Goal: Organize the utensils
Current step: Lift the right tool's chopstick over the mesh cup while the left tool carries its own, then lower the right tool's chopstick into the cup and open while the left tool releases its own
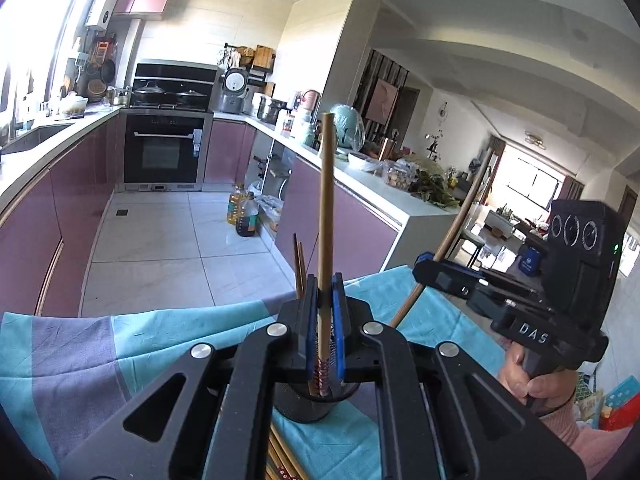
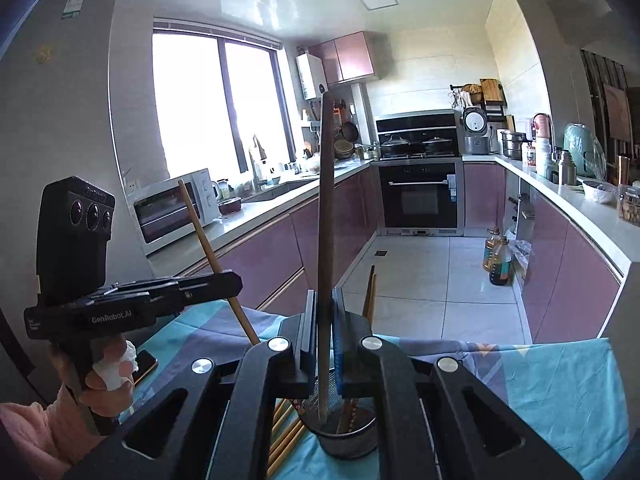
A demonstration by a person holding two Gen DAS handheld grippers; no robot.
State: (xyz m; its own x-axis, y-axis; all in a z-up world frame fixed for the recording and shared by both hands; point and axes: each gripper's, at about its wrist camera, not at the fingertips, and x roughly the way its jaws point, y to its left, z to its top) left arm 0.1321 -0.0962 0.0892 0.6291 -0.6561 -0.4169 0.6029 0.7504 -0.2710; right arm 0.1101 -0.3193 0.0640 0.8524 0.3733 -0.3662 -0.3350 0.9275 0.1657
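My left gripper (image 1: 325, 286) is shut on a light wooden chopstick (image 1: 326, 216) that stands upright, its patterned lower end inside a black mesh holder (image 1: 316, 404). My right gripper (image 2: 323, 300) is shut on a darker wooden chopstick (image 2: 325, 216), also upright with its tip in the same holder (image 2: 346, 440). Each gripper shows in the other's view, the right gripper (image 1: 426, 264) at the right and the left gripper (image 2: 232, 278) at the left. Two more chopsticks (image 1: 300, 266) stand in the holder. Several loose chopsticks (image 2: 286, 436) lie on the cloth beside it.
The holder stands on a table with a teal and grey cloth (image 1: 120, 352). A phone (image 2: 144, 364) lies on the cloth at the left. Beyond the table are a tiled kitchen floor, purple cabinets (image 1: 60, 208), an oven (image 1: 164, 152) and oil bottles (image 1: 244, 216) on the floor.
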